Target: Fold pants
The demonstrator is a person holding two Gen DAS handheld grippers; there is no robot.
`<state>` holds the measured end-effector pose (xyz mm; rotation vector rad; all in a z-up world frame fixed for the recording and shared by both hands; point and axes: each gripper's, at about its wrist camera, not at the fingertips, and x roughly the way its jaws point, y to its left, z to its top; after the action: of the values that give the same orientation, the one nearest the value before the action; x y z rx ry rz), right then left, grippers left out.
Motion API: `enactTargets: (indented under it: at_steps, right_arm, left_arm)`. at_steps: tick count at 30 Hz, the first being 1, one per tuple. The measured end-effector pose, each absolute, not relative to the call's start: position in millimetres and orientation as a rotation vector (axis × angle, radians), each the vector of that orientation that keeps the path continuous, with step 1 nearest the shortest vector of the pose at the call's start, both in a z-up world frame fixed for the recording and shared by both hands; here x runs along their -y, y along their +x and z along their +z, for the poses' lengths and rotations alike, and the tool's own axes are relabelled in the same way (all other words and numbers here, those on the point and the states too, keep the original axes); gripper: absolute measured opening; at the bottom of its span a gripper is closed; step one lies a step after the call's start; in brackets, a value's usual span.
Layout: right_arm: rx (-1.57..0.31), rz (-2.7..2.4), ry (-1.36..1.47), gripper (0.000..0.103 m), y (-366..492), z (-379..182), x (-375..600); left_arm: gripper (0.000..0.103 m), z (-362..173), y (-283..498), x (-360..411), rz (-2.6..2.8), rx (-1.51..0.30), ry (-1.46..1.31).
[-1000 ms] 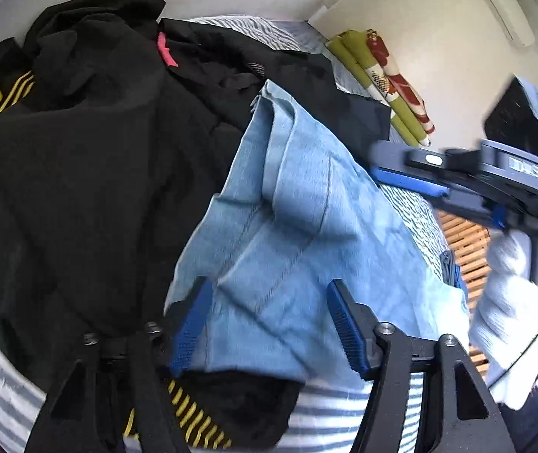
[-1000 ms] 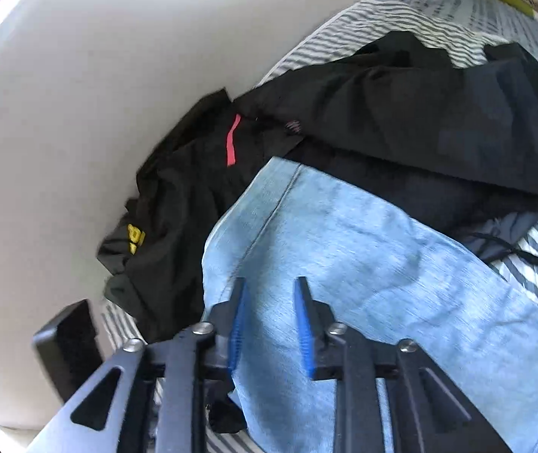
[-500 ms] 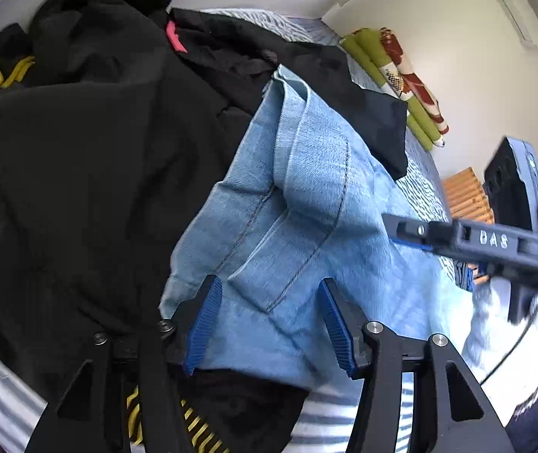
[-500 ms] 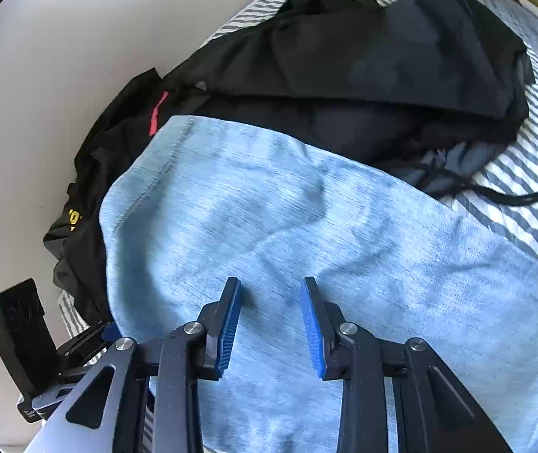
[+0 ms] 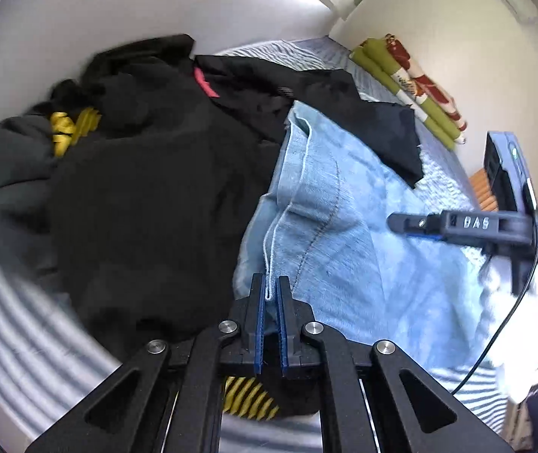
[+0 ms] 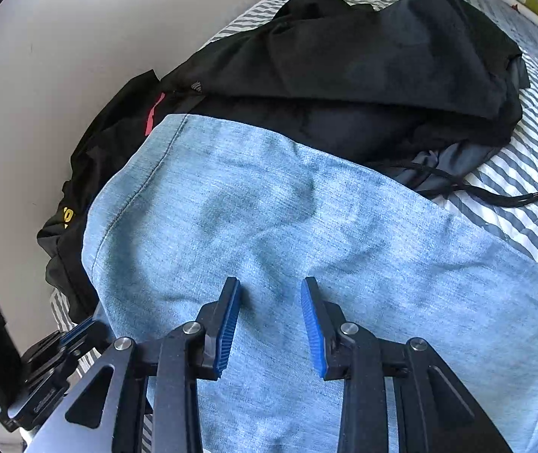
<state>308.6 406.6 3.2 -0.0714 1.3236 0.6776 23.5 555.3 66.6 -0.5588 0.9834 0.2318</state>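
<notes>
1. The light blue denim pants point(image 6: 306, 226) are woven cloth, matt, with a faintly mottled, brushed look and stitched seams.
2. The heap of black garments point(image 5: 148, 204) is soft, matt fabric; one piece carries rubbery yellow print.
3. The grey-and-white striped bed cover point(image 6: 533, 173) is textured matt cloth.
4. The gripper fingers point(image 6: 227, 321) are matt black plastic with ribbed blue pads and shiny metal pins.
5. The white glove point(image 5: 533, 324) looks knitted.

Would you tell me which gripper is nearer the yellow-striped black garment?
Left. The left gripper pinches the jeans right above that yellow-striped black garment; the right gripper hovers over mid-denim.
</notes>
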Motion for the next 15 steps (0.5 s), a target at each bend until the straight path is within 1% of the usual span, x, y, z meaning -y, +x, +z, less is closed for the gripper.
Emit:
enactTargets:
  at_steps: [5,9,12,15]
  right_arm:
    - [-1.312,0.676,-0.075,0.03,304.9,5.7,-405.4]
    - [-1.284,0.703,-0.066,0.03,293.0,27.7,-385.6]
    - [-1.193,0.721,-0.098,0.03,269.0,60.8,-336.7]
    - [-1.131,0.644,-0.084,0.03,245.2,80.5,-266.5]
  left_arm:
    - [0.006,51.0,17.0,-568.1,0.285,-1.009,-0.592]
    - [0.014,49.5,19.6,-572.6,0.271,-1.023,-0.637]
    - [0.015,66.6,16.5,-562.7,0.264,-1.012,-0.572]
    - [0.016,89.5,13.0,-547.7,0.232,-0.978,-0.553]
